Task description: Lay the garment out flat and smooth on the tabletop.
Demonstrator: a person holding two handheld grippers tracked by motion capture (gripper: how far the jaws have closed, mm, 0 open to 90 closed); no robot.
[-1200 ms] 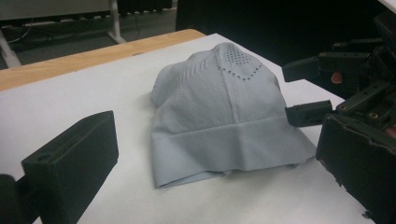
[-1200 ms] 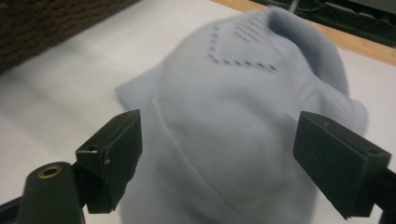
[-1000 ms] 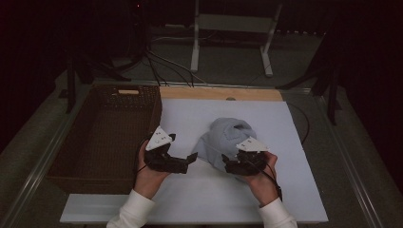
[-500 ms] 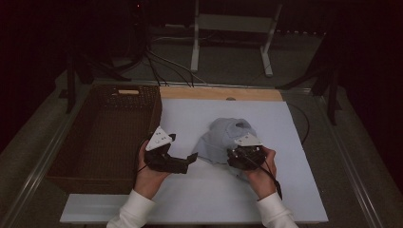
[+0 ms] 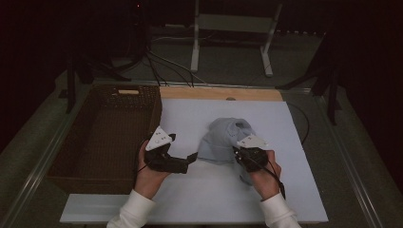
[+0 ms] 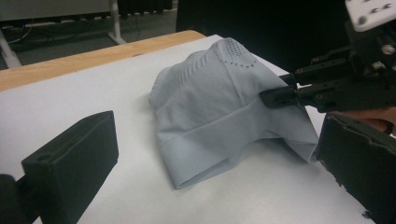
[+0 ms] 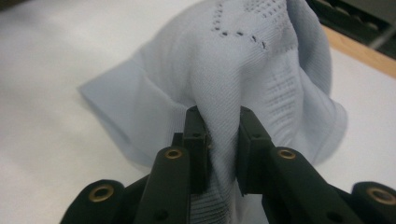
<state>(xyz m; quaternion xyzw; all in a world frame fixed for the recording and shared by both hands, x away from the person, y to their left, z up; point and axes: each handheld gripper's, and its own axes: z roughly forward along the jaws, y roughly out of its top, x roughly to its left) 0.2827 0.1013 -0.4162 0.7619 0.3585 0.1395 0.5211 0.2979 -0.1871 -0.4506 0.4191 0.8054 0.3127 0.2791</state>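
While the right gripper point(image 7: 218, 154) has just been closing, its jaws now pinch a fold of the pale grey garment point(image 5: 223, 140), which lies bunched at mid-table on the white board point(image 5: 190, 190). The left gripper point(image 5: 187, 161) waits released just left of it. Judged step: securing the first grasp. Next, the left needs a hem hold. Count: one garment, one wicker basket point(image 5: 100, 137) at left, two grippers.

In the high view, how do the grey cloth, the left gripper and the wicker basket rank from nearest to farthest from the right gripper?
1. Grey cloth: pinched in the right gripper, on the white board.
2. Left gripper: to the left across the board, near the cloth's edge.
3. Wicker basket: farthest, at the table's left side.
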